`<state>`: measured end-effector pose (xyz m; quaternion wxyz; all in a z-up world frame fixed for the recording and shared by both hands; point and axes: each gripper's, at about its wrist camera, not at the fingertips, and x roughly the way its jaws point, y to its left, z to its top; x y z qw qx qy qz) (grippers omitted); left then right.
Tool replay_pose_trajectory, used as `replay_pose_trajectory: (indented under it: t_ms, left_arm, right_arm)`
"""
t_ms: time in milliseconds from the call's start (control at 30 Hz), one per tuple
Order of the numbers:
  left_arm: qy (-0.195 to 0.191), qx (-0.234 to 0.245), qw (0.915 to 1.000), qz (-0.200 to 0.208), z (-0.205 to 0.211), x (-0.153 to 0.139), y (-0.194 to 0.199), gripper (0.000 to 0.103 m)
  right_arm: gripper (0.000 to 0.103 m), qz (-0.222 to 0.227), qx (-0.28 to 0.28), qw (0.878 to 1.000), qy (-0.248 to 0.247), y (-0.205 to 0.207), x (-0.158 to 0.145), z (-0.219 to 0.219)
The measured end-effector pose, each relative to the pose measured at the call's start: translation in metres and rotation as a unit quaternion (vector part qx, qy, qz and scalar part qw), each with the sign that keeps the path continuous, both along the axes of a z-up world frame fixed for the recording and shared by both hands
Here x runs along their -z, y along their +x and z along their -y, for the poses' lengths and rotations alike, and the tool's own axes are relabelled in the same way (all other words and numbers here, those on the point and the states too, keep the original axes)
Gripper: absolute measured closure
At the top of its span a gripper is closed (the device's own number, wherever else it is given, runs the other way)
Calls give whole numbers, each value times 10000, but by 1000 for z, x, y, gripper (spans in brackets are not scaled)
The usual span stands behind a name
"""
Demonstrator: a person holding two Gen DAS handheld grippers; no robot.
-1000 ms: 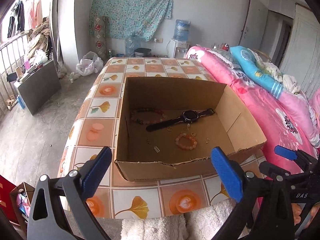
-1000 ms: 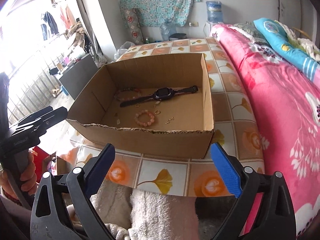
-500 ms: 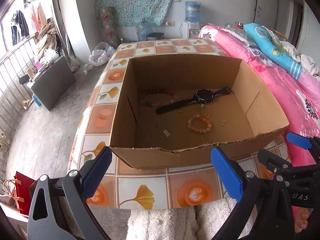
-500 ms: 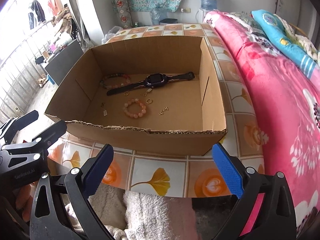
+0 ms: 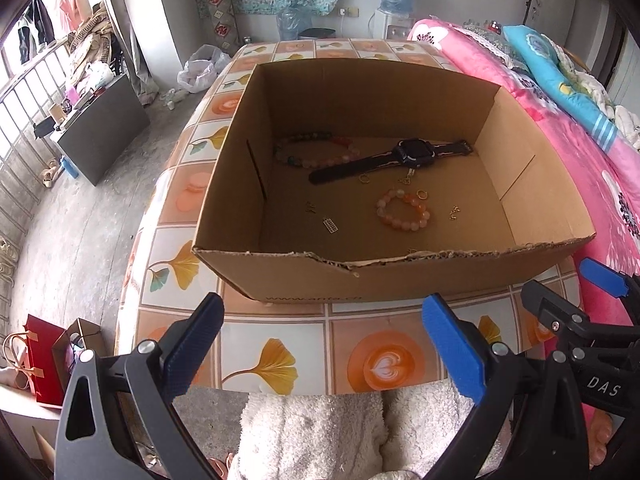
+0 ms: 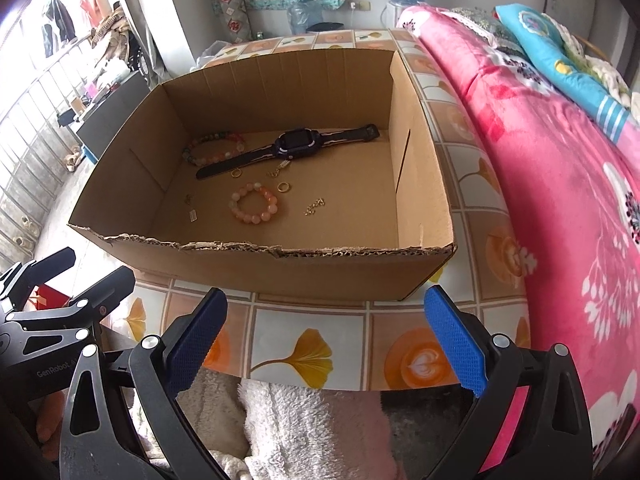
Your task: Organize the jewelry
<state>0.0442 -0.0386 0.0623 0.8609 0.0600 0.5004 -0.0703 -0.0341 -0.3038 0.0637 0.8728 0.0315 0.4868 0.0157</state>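
An open cardboard box sits on a tiled table. Inside lie a black watch, an orange bead bracelet, a mixed-colour bead bracelet, gold rings and small gold pieces. My left gripper and right gripper both hover open in front of the box's near wall, holding nothing. The right gripper's body shows at the left view's right edge.
The tiled table carries the box; its left edge drops to a concrete floor. A pink quilt borders the table on the right. White fluffy fabric lies below the grippers. Paper bags stand on the floor at left.
Both grippers have moved closer to the box and higher, looking down into it more steeply. The jaws stayed open and the jewelry has not moved.
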Motion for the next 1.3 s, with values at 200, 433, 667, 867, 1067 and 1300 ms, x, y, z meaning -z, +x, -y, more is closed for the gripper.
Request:
replay_pose_trajectory:
  t_ms: [200,433,667,867,1067,1300]
  left_arm:
    - [4,-37,10000,-7,-1,0,2,6]
    - [-7,-44,10000,-54,0,2,5,6]
    - [-39,-43,10000,-74,0,3,6,6]
    - [-54,-44,10000,-63,-1,3,6,6]
    - [-62,-46,9999,-91,-1,2,7,6]
    - [-71,-33,9999,-117,-1,3,7,6]
  right_arm:
    - [8,-8,-17,10000,-47,2,0,-2]
    - [8,-30,-12,10000,-60,5,0,-4]
    - [8,-26,7,10000,-58,7,-1,-4]
    - [8,-13,34,10000,-61,8,-2,-4]
    - [8,-17,34,10000,-65,8,-2,-4]
    - [8,-29,89,9999,-60,8,-1,-4]
